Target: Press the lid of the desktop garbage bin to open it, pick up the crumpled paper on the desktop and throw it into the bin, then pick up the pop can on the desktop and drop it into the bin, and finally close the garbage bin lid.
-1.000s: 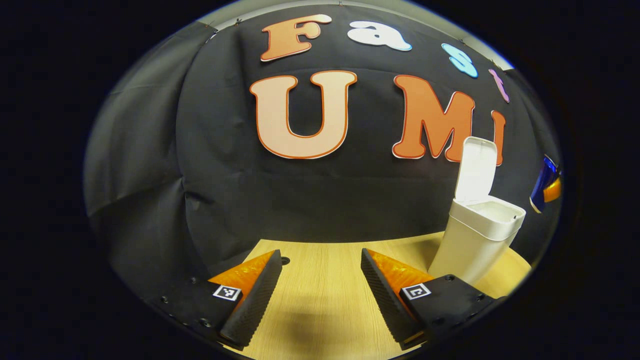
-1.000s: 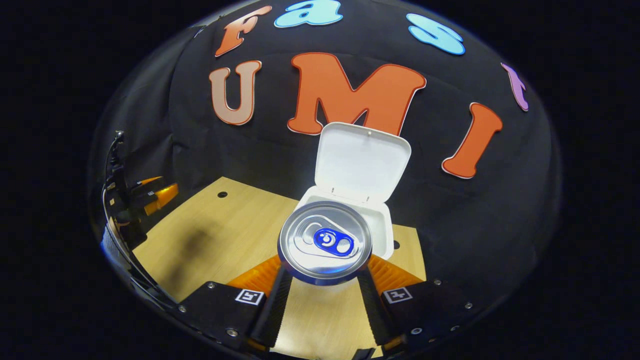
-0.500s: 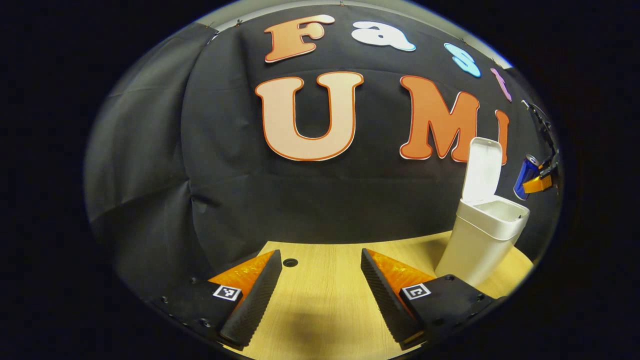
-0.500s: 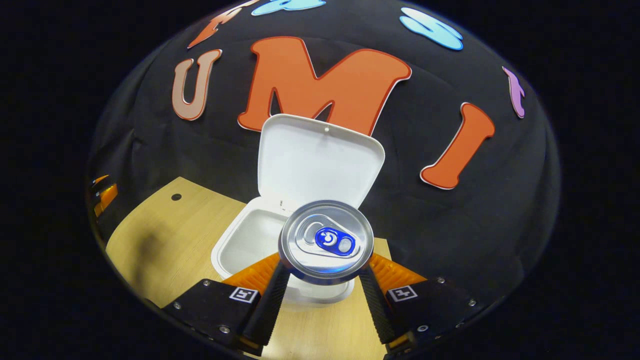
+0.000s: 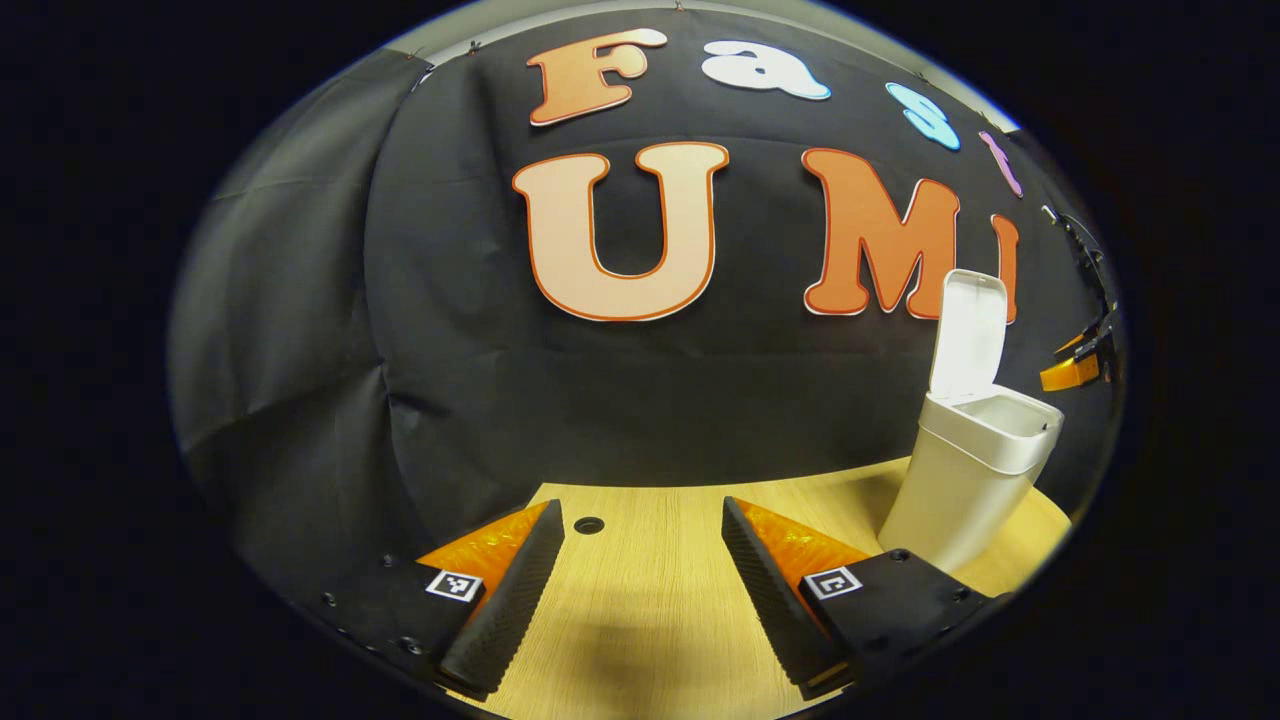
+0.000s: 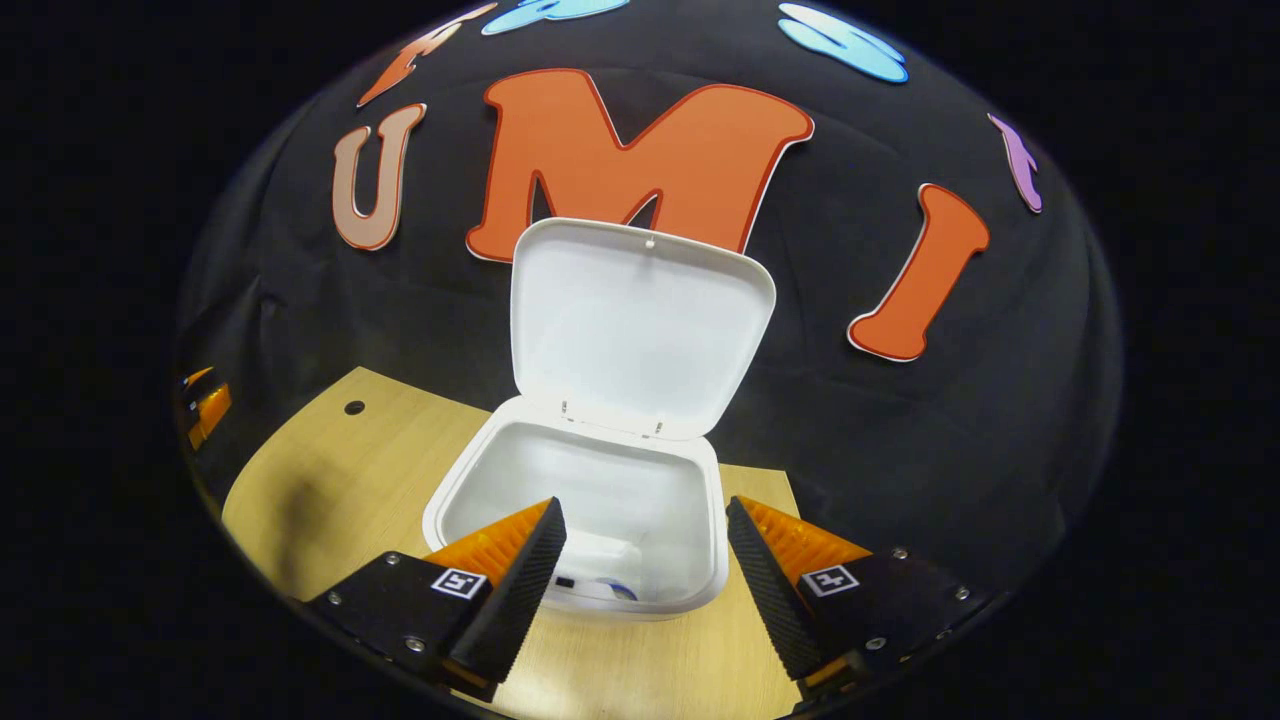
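Observation:
The white bin [image 6: 690, 590] stands on the wooden desk with its lid [image 6: 640, 325] tipped up and back. My right gripper [image 6: 645, 520] hovers open just above the bin's mouth, nothing between its fingers. Deep inside the bin a bit of the blue pop can [image 6: 612, 588] shows. In the left gripper view the bin [image 5: 955, 490] stands at the right with the lid [image 5: 968, 330] upright, and the right gripper's fingers [image 5: 1075, 370] hang beside it. My left gripper [image 5: 645, 520] is open low over the desk [image 5: 650, 600], well left of the bin.
A small round hole [image 5: 588, 524] is in the desk near its back edge, also seen as the hole [image 6: 353, 407] in the right gripper view. The black cloth wall rises right behind the bin. Bare wood lies left of the bin.
The right gripper opened over the bin and the can dropped inside. Before that it carried the can over the bin's mouth. The left gripper barely shifted.

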### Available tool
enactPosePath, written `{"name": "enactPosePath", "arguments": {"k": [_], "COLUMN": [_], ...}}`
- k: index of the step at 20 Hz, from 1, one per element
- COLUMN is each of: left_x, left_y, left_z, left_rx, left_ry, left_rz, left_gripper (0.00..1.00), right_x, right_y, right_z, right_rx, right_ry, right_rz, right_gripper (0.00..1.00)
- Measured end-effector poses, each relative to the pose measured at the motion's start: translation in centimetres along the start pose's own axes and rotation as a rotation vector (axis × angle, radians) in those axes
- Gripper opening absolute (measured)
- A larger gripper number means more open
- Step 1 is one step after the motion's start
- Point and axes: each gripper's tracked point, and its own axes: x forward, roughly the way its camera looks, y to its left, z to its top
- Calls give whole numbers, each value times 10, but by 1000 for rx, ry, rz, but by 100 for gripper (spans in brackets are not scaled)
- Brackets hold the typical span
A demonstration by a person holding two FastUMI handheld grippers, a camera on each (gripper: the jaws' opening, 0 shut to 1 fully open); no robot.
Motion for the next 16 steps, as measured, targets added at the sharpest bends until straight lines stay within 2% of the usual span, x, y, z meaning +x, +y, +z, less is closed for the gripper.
{"name": "enactPosePath", "arguments": {"k": [10, 14, 16], "left_x": [6, 9, 11], "left_y": [-14, -25, -25], "left_z": [-1, -1, -1], "left_rx": [-26, -41, -50], "left_ry": [14, 14, 14], "left_rz": [-4, -29, -22], "left_gripper": [100, 100, 100], "right_x": [-14, -18, -18], "right_y": [0, -8, -7], "right_z": [49, 94, 118], "right_rx": [-9, 13, 48], "right_ry": [-37, -81, -95], "right_rz": [8, -9, 13], "right_gripper": [99, 99, 99]}}
